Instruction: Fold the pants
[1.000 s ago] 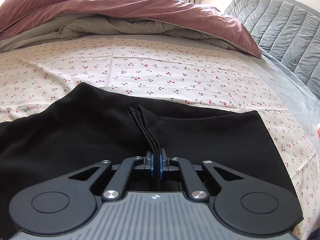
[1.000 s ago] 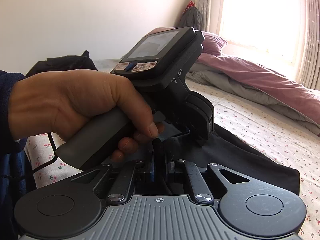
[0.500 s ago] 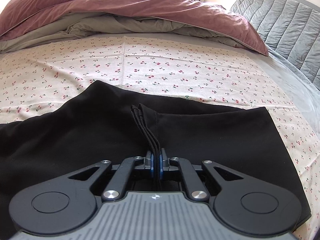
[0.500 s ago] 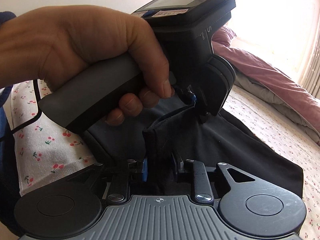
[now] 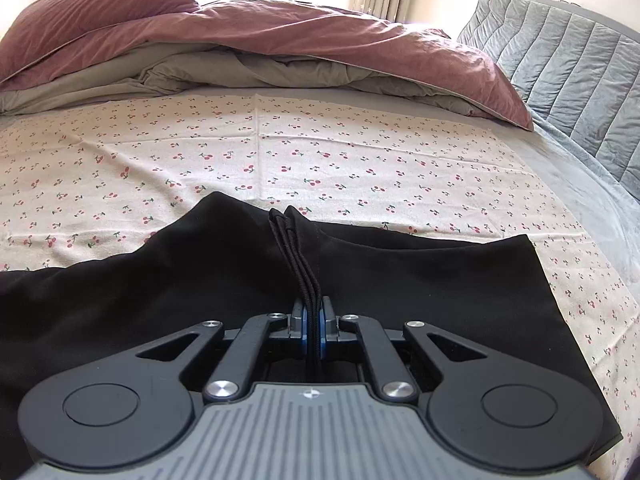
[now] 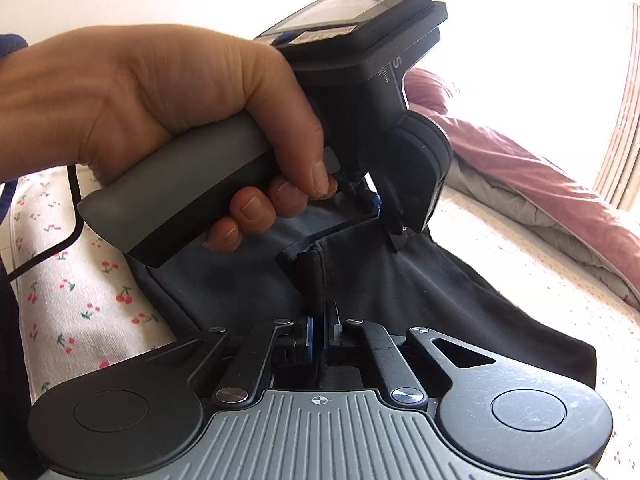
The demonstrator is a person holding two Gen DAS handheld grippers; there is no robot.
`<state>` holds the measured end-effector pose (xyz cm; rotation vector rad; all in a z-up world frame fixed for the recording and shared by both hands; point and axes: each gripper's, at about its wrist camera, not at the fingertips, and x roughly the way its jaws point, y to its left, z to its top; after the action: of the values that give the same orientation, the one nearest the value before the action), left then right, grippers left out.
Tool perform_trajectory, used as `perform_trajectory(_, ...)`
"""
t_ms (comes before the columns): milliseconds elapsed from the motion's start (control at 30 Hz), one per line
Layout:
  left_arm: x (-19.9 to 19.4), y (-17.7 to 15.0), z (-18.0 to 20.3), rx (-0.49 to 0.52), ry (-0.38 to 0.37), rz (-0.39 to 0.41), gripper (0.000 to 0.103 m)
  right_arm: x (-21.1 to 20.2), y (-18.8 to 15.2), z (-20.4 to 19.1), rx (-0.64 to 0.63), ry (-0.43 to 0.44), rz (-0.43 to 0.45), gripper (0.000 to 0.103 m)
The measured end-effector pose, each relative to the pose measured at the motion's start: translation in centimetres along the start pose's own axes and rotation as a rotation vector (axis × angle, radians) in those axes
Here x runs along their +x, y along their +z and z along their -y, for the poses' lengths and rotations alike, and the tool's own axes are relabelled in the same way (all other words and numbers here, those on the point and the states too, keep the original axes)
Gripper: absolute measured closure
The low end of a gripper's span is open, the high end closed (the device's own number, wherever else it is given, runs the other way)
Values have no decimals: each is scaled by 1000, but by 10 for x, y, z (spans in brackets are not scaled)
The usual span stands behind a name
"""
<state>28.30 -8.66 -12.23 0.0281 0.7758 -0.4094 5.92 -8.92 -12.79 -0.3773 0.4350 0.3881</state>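
Only an "S" reads on your left claw (image 6: 376, 204). Both claws clamp the black pants (image 5: 400, 280) on the bed (image 5: 320, 152); your right claw (image 6: 320, 332), half a second ago apart, has closed.

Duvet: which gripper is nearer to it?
Left, probably. The left gripper, shut on the pants, faces the duvet across bare sheet. The right gripper, also shut on the pants, sits behind the left one.
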Motion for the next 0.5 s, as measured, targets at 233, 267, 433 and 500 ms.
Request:
perform_trajectory(233, -22, 7, -37, -1, 3, 57, 92, 10, 28, -7, 89, 44, 41, 101)
perform_trajectory(267, -26, 7, -43, -4, 4, 64, 93, 12, 33, -13, 95, 53, 51, 101)
perform_trajectory(433, -52, 7, -90, 10, 72, 105, 92, 37, 60, -41, 224, 139, 67, 100)
perform_trajectory(500, -58, 3, -111, 25, 131, 98, 92, 51, 73, -58, 240, 186, 67, 100)
